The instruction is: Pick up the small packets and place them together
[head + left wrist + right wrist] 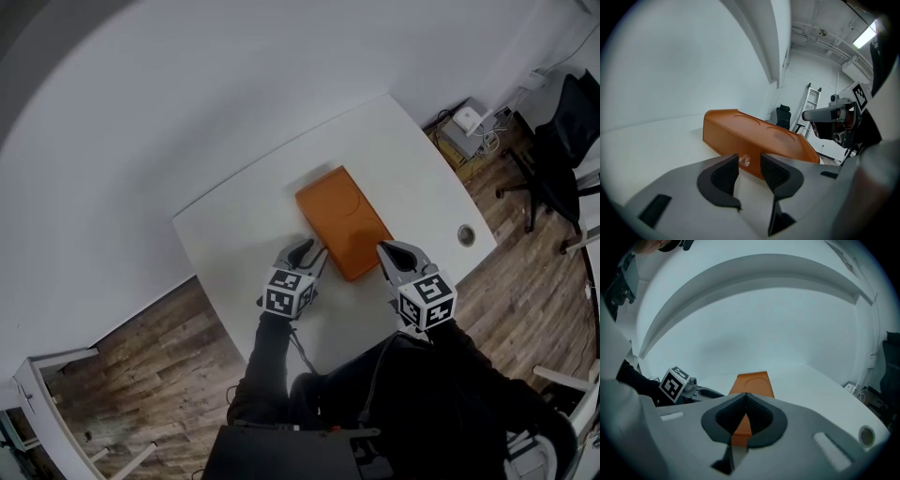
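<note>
An orange closed box (pixel 342 221) lies in the middle of the white table (pixel 244 234). No small packets show in any view. My left gripper (pixel 310 251) sits at the box's near left corner with its jaws open. In the left gripper view a small clear knob (pixel 745 161) on the box's side (pixel 740 140) shows in the gap between the pads (pixel 723 178), untouched. My right gripper (pixel 388 251) hovers at the box's near right corner, its jaws shut with nothing held. In the right gripper view the box (pixel 752 380) lies just beyond the tips (pixel 746 401).
A round cable hole (pixel 466 234) sits near the table's right edge. A black office chair (pixel 561 141) and a white device with cables (pixel 466 122) stand on the wooden floor to the right. A ladder (pixel 811 105) leans in the background.
</note>
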Available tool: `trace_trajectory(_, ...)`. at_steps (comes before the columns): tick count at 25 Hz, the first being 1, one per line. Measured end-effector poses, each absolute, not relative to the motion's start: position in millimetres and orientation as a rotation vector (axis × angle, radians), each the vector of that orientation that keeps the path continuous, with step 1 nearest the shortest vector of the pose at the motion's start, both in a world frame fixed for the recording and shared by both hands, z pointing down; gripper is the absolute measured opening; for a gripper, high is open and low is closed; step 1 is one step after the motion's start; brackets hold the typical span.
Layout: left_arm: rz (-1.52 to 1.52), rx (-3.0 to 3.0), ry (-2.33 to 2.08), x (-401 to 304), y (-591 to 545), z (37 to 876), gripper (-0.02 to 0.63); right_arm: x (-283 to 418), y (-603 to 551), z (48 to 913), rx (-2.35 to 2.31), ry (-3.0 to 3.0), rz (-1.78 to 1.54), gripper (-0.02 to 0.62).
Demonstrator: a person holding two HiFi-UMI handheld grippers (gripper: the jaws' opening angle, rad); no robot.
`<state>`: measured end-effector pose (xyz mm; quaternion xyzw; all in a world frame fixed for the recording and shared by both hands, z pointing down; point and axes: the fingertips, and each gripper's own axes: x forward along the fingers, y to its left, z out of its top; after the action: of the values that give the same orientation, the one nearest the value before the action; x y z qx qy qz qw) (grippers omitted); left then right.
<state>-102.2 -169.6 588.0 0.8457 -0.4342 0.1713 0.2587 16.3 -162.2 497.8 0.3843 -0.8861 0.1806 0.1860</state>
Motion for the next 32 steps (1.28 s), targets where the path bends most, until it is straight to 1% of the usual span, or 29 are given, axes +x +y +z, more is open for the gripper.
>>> trace_trajectory(5,0.487,2.327,-1.184,-109,-178,593,0.133,15,-160,508,1.058,-2.47,0.503,0.002)
trace_trajectory(13,0.455,2.374,-1.049,-108,-182,592,0.132,16,-160,519,1.014,-2.451,0.536,0.002)
trace_trajectory(17,0.492,2.372,-0.928,-105,-179,593,0.118,13,-160,523,0.987,-2.446,0.542,0.002)
trace_trajectory(23,0.65,2.392,-0.802,-99,-177,602,0.106,10,-161,527,0.962,-2.442,0.559,0.002)
trace_trajectory(25,0.654,2.388,-0.805,-101,-179,603,0.072,8,-161,528,0.961,-2.437,0.561,0.002)
trace_trajectory(32,0.652,2.377,-0.809,-100,-180,604,0.071,8,-162,542,0.958,-2.379,0.564,0.002)
